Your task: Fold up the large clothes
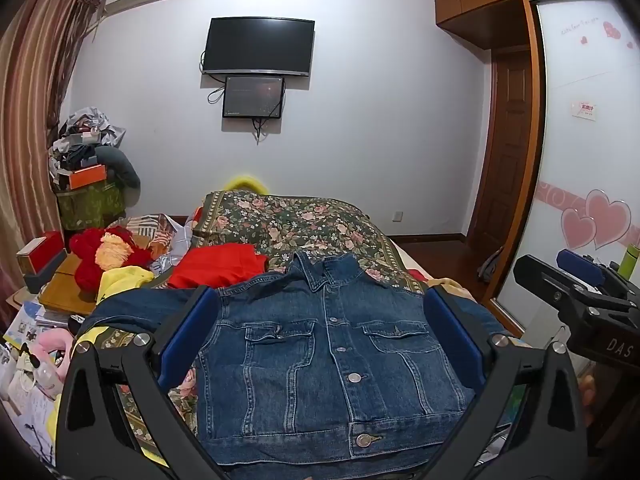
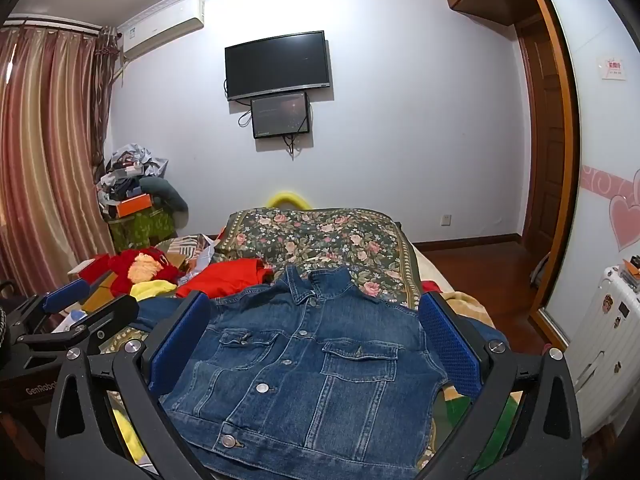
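A blue denim jacket (image 1: 332,364) lies front up and buttoned on the bed, collar toward the far wall; it also shows in the right wrist view (image 2: 312,372). Its sleeves spread out to both sides. My left gripper (image 1: 320,320) hovers above the jacket's chest, jaws wide open and empty. My right gripper (image 2: 314,320) hovers likewise over it, open and empty. The right gripper (image 1: 580,284) appears at the right edge of the left wrist view, and the left gripper (image 2: 68,312) at the left edge of the right wrist view.
A floral bedspread (image 1: 296,220) covers the bed beyond the jacket. A red garment (image 1: 216,266) and yellow cloth (image 1: 120,280) lie left of it. A cluttered side table with a red plush toy (image 1: 104,256) stands left. A wardrobe (image 1: 580,140) and white suitcase (image 2: 600,340) are right.
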Demonstrator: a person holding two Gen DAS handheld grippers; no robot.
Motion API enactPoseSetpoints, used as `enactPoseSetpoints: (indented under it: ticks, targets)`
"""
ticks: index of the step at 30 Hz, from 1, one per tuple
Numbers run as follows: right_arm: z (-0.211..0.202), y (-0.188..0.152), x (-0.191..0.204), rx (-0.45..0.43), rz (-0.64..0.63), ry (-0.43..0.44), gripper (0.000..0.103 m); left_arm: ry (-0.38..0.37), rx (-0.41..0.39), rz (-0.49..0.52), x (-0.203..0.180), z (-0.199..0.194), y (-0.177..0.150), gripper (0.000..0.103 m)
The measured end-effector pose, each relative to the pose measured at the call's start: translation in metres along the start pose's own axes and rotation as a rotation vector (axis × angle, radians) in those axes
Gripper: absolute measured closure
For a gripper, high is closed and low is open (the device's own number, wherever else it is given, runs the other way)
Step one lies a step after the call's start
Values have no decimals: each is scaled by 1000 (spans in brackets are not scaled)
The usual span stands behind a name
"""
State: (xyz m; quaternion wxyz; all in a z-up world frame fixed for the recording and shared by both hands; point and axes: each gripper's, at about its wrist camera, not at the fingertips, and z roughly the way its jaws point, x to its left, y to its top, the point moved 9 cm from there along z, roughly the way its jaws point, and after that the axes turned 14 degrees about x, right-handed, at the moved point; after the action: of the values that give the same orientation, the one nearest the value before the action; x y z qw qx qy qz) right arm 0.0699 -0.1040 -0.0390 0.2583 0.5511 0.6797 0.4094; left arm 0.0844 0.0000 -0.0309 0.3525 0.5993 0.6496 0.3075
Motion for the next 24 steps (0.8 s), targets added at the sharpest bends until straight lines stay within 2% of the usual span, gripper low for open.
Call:
enactPoseSetpoints:
  ticks: [24]
  targets:
    - [3, -1, 1, 11, 5, 3, 0, -2, 3, -2, 1, 0, -1, 0]
